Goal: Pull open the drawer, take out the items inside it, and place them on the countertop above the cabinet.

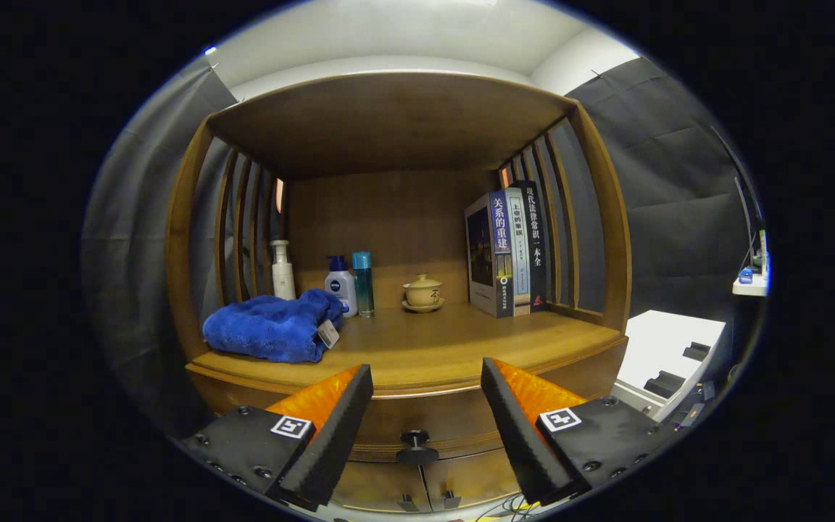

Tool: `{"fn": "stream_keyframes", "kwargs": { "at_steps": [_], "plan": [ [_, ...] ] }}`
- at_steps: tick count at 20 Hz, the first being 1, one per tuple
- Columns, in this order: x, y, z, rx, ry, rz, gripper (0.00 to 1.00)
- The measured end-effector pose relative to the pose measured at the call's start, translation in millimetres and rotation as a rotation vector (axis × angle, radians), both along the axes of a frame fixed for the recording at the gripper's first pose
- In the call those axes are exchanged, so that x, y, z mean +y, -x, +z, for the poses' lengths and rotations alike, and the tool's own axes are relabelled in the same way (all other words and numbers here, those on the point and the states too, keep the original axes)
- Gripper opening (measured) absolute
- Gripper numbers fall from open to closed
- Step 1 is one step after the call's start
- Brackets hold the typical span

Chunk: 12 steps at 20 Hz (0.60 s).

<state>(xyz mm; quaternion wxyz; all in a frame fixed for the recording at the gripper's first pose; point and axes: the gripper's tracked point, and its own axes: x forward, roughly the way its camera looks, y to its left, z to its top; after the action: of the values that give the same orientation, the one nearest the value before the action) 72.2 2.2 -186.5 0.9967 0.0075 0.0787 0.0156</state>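
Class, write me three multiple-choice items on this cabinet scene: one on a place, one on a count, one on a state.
1. Where is the crumpled blue towel?
A. On the wooden countertop, beside the bottles
B. Against the books
C. In the drawer

2. How many upright books stand on the countertop?
A. One
B. Three
C. Six

3. The tongs are:
A. Shut on the small dark round drawer knob
B. Open, knob between them
C. Holding the towel

Key: A, towel lies by the bottles; B, three spines show; B, fingers spread, touching nothing.

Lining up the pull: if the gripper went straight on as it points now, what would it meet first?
Probably the drawer knob, centred between the open gripper fingers just ahead on the drawer front, below the countertop edge; depth is unclear.
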Motion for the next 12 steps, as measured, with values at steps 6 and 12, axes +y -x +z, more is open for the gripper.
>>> {"fn": "stream_keyframes", "kwargs": {
  "at_steps": [6, 12],
  "plan": [
    [2.0, -7.1, -55.1, 0.060, 0.026, 0.024, 0.99],
    [0.4, 0.3, -80.4, 0.104, 0.007, 0.045, 0.98]
  ]
}}
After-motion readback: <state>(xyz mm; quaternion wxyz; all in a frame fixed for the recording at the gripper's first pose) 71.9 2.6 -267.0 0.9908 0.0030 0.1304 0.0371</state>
